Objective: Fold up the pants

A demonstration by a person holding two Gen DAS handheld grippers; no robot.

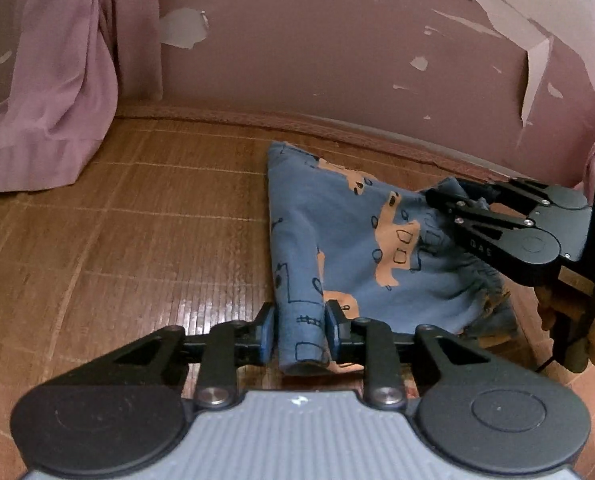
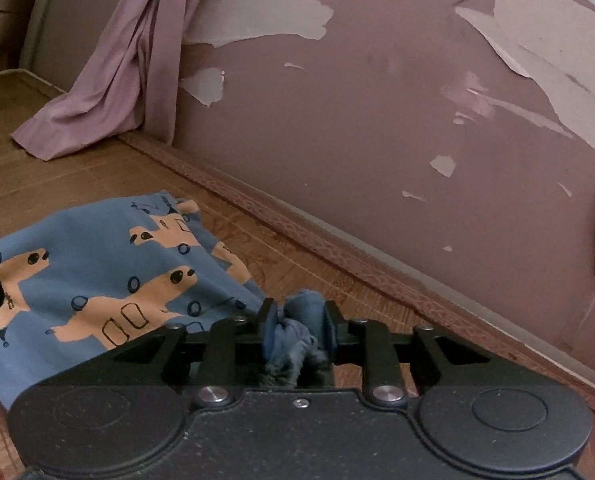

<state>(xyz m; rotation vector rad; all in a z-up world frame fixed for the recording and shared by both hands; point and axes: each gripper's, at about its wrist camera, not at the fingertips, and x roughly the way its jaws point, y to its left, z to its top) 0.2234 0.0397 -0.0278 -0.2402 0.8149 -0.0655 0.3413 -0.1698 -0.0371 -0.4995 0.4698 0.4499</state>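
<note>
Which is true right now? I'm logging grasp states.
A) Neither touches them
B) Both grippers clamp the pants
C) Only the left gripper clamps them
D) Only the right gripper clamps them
B: the left gripper pinches a fold of the pants, and the right gripper holds bunched fabric.

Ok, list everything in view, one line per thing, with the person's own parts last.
pants: one, blue with orange print, on the mat near the wall, pinched at two spots.
mat: one, brown woven, under the pants.
curtain: one, lilac, hanging at the left, its hem on the mat.
wall: one, mauve, paint peeling in patches, behind the mat.
left tool: one, black with blue pads, shut on a pants edge.
right tool: one, black, shut on bunched pants fabric.
hand: one, partly seen behind the right tool.
</note>
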